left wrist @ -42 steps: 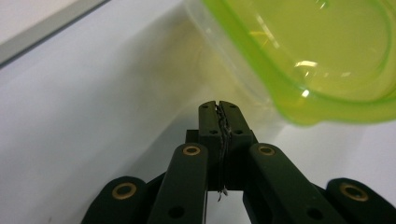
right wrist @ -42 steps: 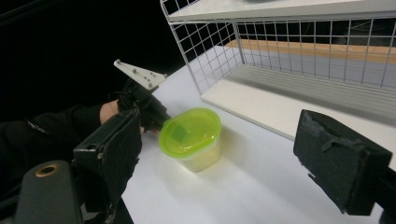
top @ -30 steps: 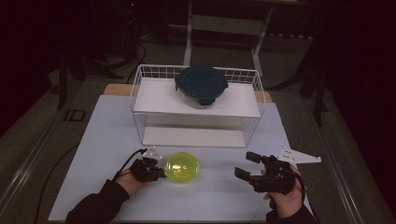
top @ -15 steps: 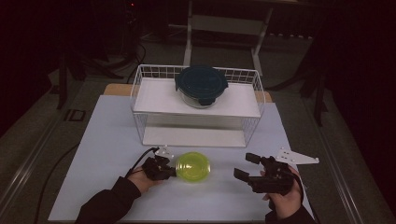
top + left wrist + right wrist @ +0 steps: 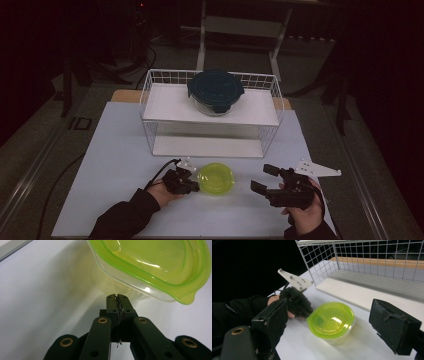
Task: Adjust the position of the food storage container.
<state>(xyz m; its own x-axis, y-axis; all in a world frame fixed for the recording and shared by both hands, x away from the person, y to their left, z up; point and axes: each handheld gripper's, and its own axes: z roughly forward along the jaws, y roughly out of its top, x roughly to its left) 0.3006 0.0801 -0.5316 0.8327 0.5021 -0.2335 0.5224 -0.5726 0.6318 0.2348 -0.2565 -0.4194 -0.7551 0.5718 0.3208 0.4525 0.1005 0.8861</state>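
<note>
My left gripper (image 5: 192, 181) jaws were pressed together against the green container (image 5: 216, 178); right gripper (image 5: 266, 180) jaws were spread, empty

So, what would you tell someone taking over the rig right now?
Left gripper: jaws shut with nothing between them, tips against the side of the green-lidded container, nudging it.
Right gripper: jaws open, empty, apart from the container.
Container sits upright on the table, in front of the wire rack; a dark-lidded bowl sits on top of the rack.
Done: no grasp yet.
Left: probably grasping the container.
</note>
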